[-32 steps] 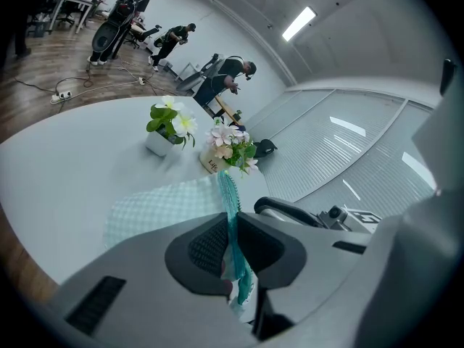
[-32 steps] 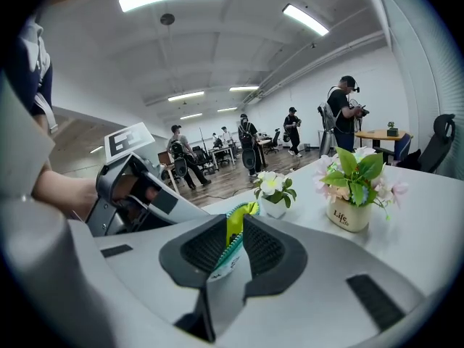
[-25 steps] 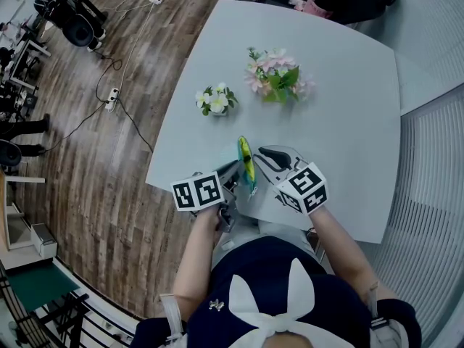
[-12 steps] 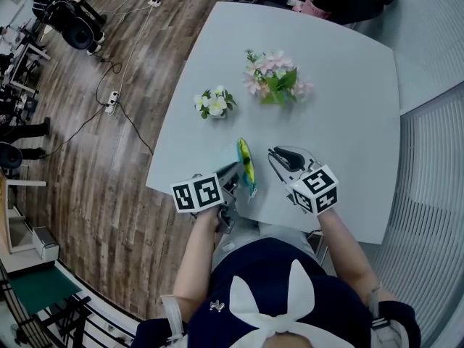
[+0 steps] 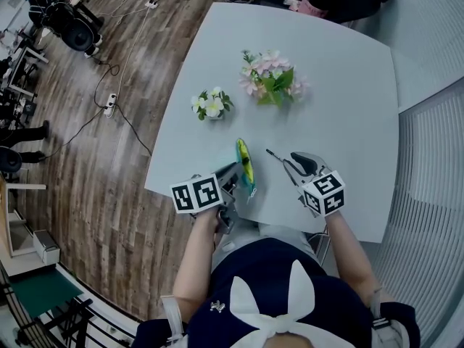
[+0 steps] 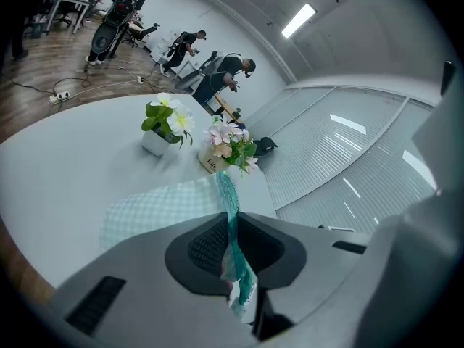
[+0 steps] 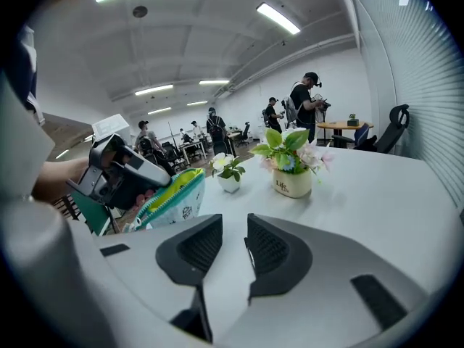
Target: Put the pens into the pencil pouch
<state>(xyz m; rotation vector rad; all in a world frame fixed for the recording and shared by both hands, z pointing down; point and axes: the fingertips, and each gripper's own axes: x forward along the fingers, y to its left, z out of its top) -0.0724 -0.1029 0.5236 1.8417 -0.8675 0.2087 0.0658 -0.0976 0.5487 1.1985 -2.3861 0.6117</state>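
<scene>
Left gripper (image 6: 230,252), clamped on the rim of the teal zipped fabric pencil pouch (image 5: 245,167), holds its mouth upright on the near worktop (image 5: 348,85) for loading. Right gripper (image 7: 226,227), jaws just opened and gripping nothing, points at the thin dark pen (image 5: 274,155) lying right of the pouch.

Lower centre, the right gripper (image 7: 233,227) has its fingers (image 7: 199,249) apart, just opened, gripping nothing. At left, the left gripper (image 7: 119,172) holds the open pouch (image 7: 174,198). Mid-frame, two flower pots (image 7: 292,182) stand on the worktop (image 7: 377,194).
</scene>
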